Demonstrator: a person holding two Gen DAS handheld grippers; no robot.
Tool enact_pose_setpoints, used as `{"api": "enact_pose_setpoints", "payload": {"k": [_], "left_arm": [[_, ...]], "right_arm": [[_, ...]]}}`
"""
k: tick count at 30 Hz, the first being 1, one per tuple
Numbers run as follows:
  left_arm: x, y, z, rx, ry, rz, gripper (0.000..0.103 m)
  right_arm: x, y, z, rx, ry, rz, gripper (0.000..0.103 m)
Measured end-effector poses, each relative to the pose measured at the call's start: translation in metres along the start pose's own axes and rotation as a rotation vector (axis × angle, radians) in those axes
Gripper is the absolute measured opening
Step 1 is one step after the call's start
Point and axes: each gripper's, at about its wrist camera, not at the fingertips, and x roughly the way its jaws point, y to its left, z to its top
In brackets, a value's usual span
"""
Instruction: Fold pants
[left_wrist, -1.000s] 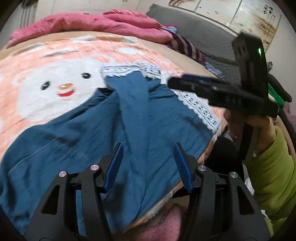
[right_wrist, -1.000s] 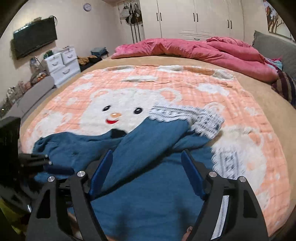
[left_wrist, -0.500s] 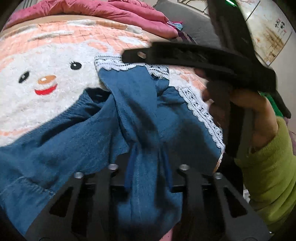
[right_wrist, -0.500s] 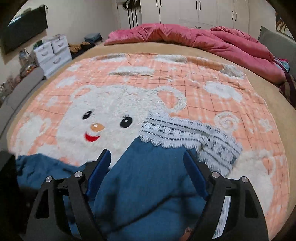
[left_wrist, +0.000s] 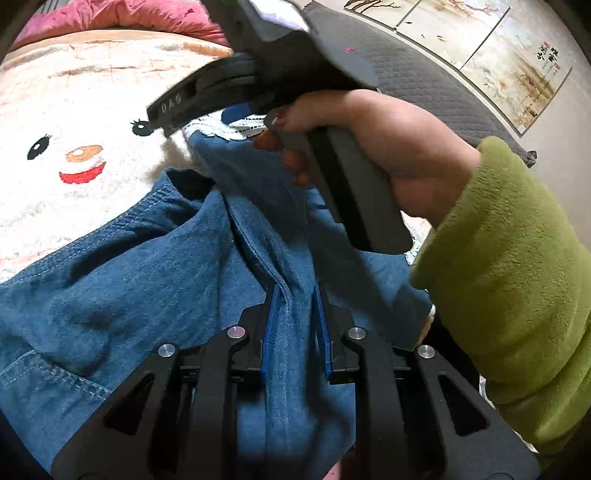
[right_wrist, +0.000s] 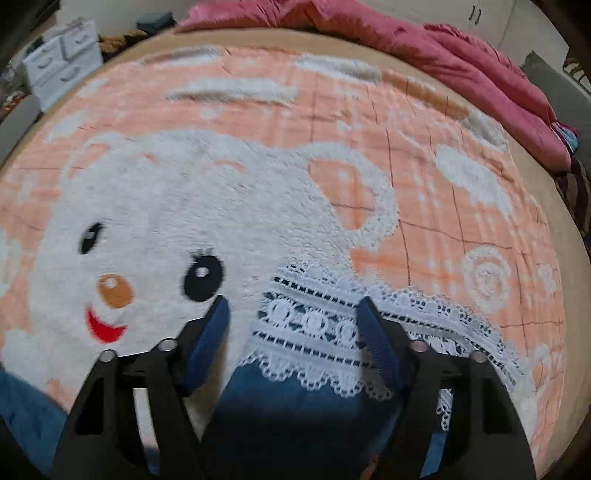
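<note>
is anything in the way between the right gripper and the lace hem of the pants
Nothing visible is. The right gripper is open right over the lace hem of the pants, with only bare blanket beyond. The left gripper is shut on the denim further back.

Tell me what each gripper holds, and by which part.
Left gripper: shut on the pants, pinching a raised fold along the seam. Right gripper: open over the lace hem, holding nothing.

Light: soft, even indoor light; both views moderately bright.
Shadow: dark patch on the pants (right_wrist: 295, 417) at the lower edge of the right wrist view.
Blur: blanket (right_wrist: 332, 155) smeared toward the far edge of the bed; right hand (left_wrist: 373, 147) slightly soft.
Distortion: strong fisheye bending; black vignette in all corners.
Glare: faint sheen on the wall panels (left_wrist: 491, 55).
</note>
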Motion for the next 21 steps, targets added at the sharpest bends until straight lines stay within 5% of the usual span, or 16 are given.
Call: {"api": "enact_pose_setpoints", "payload": {"k": [5, 8, 12, 21], "left_arm": [[-0.006, 0.004, -0.001, -0.017, -0.008, 0.008, 0.012], [-0.011, 0.006, -0.002, -0.019, -0.014, 0.005, 0.012], [-0.01, 0.005, -0.007, -0.01, -0.019, 0.001, 0.026], [-0.014, -0.002, -0.006, 0.026, -0.038, 0.019, 0.033]], "right_arm": [[-0.004, -0.019, -0.003, 0.047, -0.036, 0.05, 0.012], [-0.019, -0.034, -0.008, 0.11, -0.085, 0.127, 0.011], [-0.05, -0.058, -0.022, 0.189, -0.15, 0.194, 0.01], [-0.125, -0.108, -0.062, 0.333, -0.318, 0.225, 0.009]]}}
